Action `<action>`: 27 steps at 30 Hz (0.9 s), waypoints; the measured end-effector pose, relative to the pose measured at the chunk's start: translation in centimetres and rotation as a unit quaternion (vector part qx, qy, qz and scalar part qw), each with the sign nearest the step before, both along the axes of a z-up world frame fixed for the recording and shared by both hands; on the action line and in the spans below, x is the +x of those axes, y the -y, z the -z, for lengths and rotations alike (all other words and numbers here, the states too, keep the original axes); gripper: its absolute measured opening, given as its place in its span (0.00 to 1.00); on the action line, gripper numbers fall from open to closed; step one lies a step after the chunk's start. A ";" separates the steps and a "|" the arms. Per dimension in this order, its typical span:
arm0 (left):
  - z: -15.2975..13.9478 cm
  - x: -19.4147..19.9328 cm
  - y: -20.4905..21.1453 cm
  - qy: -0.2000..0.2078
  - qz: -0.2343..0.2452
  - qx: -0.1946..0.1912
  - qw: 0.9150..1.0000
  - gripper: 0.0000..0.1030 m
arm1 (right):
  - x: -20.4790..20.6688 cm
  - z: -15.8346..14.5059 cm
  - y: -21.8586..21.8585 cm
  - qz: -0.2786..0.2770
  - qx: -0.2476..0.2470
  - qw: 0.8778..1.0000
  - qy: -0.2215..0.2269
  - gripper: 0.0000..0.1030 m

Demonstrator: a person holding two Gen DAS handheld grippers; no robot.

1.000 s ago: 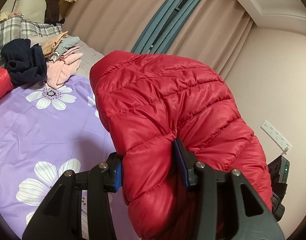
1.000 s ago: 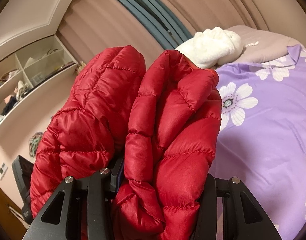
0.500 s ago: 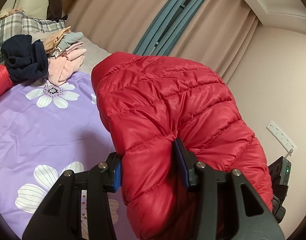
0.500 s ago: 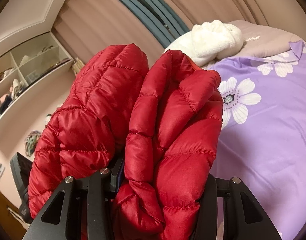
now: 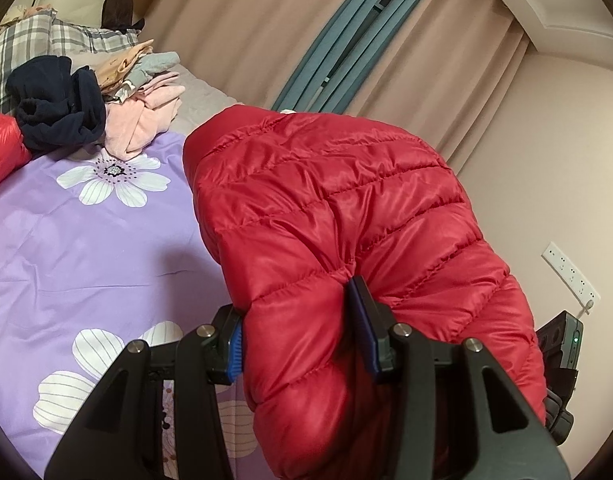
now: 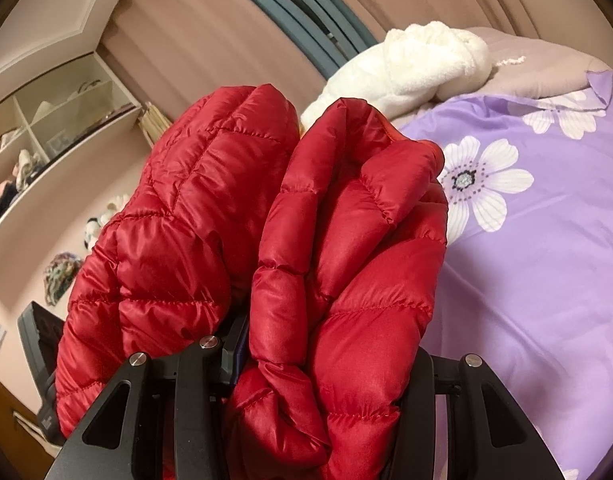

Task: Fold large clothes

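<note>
We've got the red puffer jacket up off the bed w/ both grippers. Our left gripper pinches a thick quilted fold, blue pads pressed into it from both sides. Our right gripper clamps a bunched wad of the same jacket, its right finger buried in fabric. Below lies the purple floral sheet; at its far left a dark navy garment & pink clothes, and a white fleece at the far end in the right view
</note>
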State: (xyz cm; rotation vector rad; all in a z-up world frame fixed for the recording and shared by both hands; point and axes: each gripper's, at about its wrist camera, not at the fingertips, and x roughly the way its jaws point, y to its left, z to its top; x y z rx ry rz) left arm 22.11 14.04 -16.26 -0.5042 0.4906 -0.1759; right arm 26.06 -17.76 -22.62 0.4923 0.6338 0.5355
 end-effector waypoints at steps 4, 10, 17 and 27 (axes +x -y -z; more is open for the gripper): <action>0.5 0.7 -0.2 -0.002 -0.005 -0.002 1.000 0.44 | 0.4 0.1 -0.1 0.000 -0.001 1.000 -0.002 0.45; 1.5 2.1 -0.1 -0.016 -0.007 0.004 1.000 0.44 | 1.3 0.6 -0.5 0.007 -0.007 1.000 -0.019 0.45; 2.8 3.4 0.0 -0.023 -0.004 -0.001 1.000 0.44 | 1.7 0.9 -0.6 0.012 -0.012 0.999 -0.029 0.45; 4.3 4.9 0.7 -0.031 -0.014 0.018 0.999 0.44 | 1.9 0.8 -0.7 0.015 -0.018 0.998 -0.050 0.45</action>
